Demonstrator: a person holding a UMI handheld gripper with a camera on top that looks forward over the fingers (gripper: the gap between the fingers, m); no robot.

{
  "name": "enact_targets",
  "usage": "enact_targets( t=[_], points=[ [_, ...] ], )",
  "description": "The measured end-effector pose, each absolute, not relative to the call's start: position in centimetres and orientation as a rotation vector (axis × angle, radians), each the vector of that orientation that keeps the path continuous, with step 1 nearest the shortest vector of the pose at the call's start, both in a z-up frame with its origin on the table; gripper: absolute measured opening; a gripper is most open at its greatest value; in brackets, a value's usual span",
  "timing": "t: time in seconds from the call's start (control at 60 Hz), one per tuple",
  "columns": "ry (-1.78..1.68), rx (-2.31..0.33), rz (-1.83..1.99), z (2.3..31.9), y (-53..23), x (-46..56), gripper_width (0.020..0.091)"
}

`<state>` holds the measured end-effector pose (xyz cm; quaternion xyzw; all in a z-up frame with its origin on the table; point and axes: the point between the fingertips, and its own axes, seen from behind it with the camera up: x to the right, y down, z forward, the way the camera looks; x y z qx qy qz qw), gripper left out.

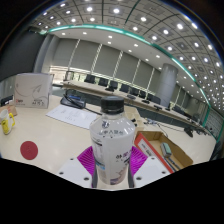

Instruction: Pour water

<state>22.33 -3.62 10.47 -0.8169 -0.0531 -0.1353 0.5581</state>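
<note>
Fingers are seen clamped on a bottle (112,140): both magenta pads (88,160) are pressed against its lower sides, so the gripper (111,172) is closed on it. The bottle is held upright, just ahead of the camera, and appears lifted clear of the table (55,135). Its dark cap (113,103) looks to be in place, though this cannot be told for certain. A label is wrapped round its middle.

No cup or glass to receive the water can be made out. A red disc (29,150) lies on the table to one side, a cardboard box (163,148) on the other, and some yellow items (8,124) stand further off.

The step in hand is judged to be the carrying of the bottle toward a pour. It would be done well if the grip were kept firm and low, as it is, so that the bottle cannot slip when tipped. The tilt should be begun slowly, and only once the mouth is over a vessel. If the cap is indeed on, nothing will be poured until it is removed.
</note>
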Motion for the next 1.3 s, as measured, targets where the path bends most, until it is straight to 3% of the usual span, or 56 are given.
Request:
enact_targets(
  t=[0.3,0.45,0.65,0.917,1.1,1.3],
  points=[
    [-0.490,-1.741,-0.742,21.4,-2.4,10.7,0.0412],
    [-0.849,-1.536,-0.992,23.5,-1.6,-0.1,0.0412],
    [-1.248,-1.208,-1.214,22.0,-0.9,-12.2,0.0410],
    [-1.585,-0.859,-1.459,17.9,0.5,-18.4,0.0410],
    [-1.637,-0.840,-1.476,16.7,0.6,-18.3,0.0413],
    [-1.500,-1.019,-1.304,18.1,0.3,-17.4,0.0412]
  ],
)
